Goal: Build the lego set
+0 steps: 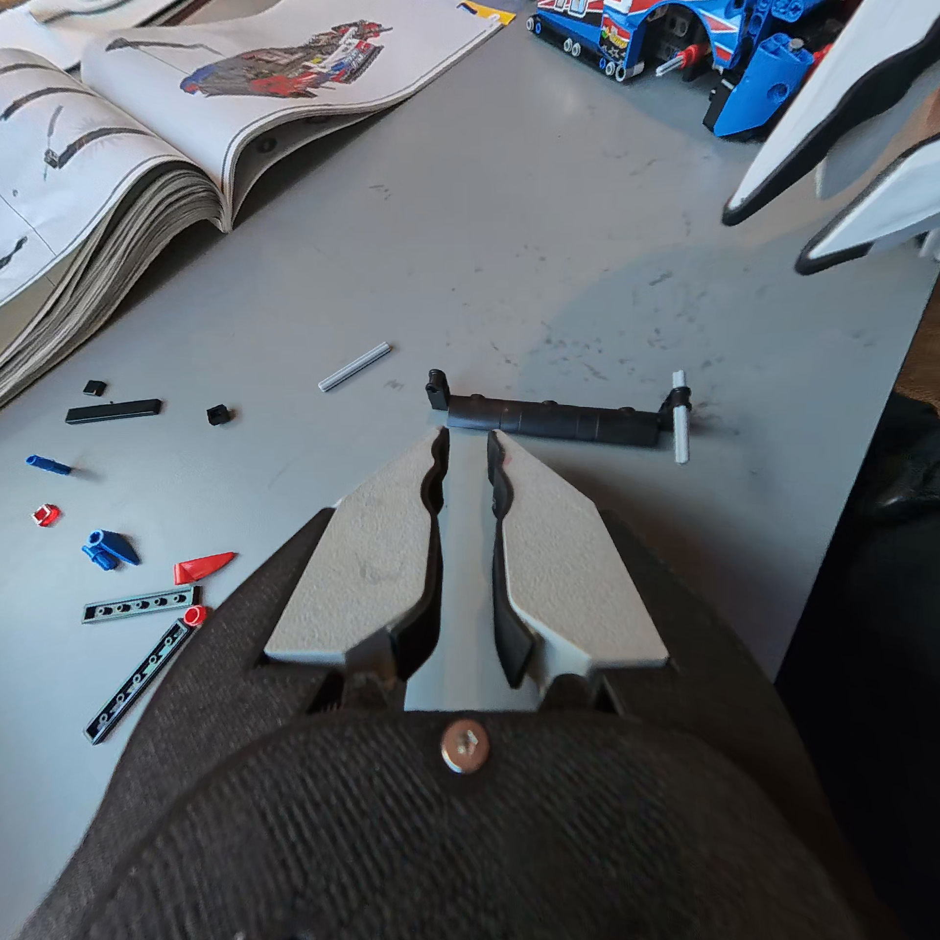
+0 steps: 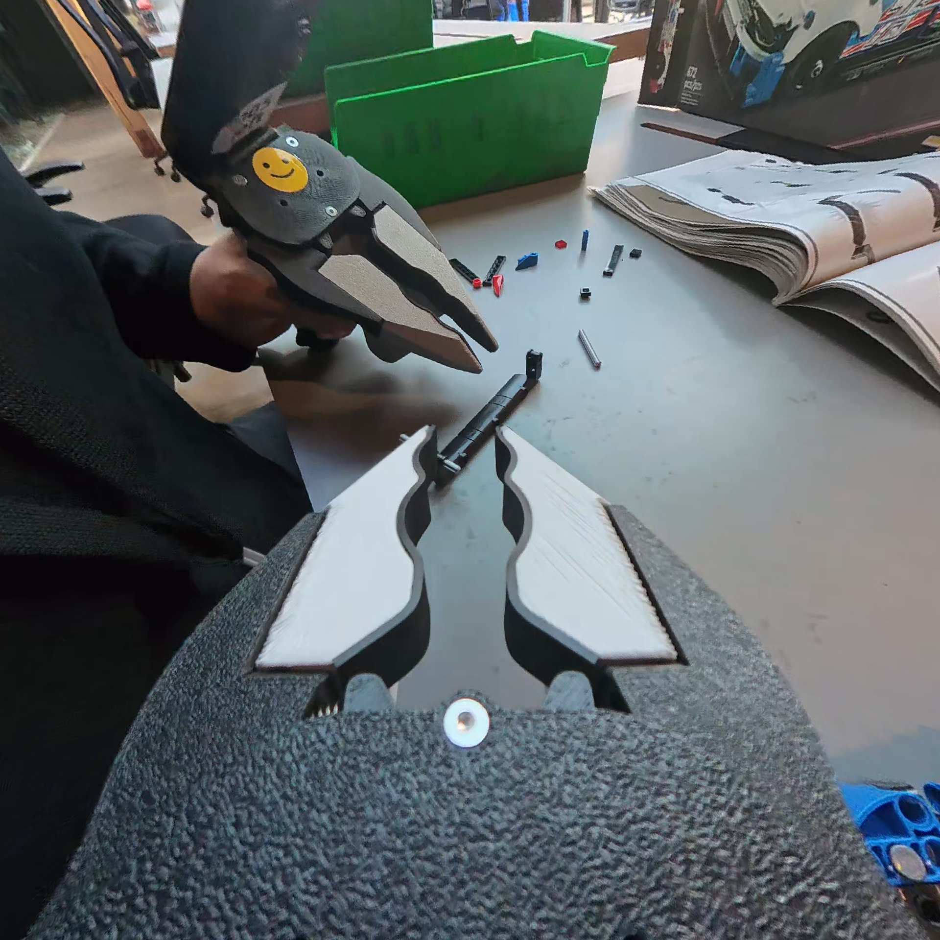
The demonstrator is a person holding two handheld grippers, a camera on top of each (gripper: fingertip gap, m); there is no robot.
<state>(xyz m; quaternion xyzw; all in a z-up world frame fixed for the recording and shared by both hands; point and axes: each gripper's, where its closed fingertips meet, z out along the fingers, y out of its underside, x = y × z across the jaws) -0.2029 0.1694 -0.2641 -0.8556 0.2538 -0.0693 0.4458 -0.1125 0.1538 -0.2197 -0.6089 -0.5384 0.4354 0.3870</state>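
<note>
A long black lego assembly [image 1: 554, 419] lies on the grey table [image 1: 508, 229], with a light grey axle [image 1: 680, 417] through its right end and an upright black connector at its left end. My left gripper [image 1: 467, 435] is slightly open and empty, with its tips just short of the assembly's left end. My right gripper [image 2: 466, 432] is open and empty and hovers over the axle end of the assembly [image 2: 488, 412]. It also shows at the upper right of the left wrist view [image 1: 763, 241]. A loose grey axle [image 1: 354, 366] lies behind the assembly.
Small loose pieces lie to the left: a black tile [image 1: 114, 409], a blue slope [image 1: 109, 547], a red slope [image 1: 203, 564] and black holed plates [image 1: 140, 603]. An open instruction booklet [image 1: 152, 127], the blue race car model [image 1: 686, 40], a green bin [image 2: 458, 117] and the set's box [image 2: 788, 66] stand farther back. About 11 cm separates my left fingertips from my right. About 5 cm separates my right fingertips from the light grey axle [image 1: 680, 417].
</note>
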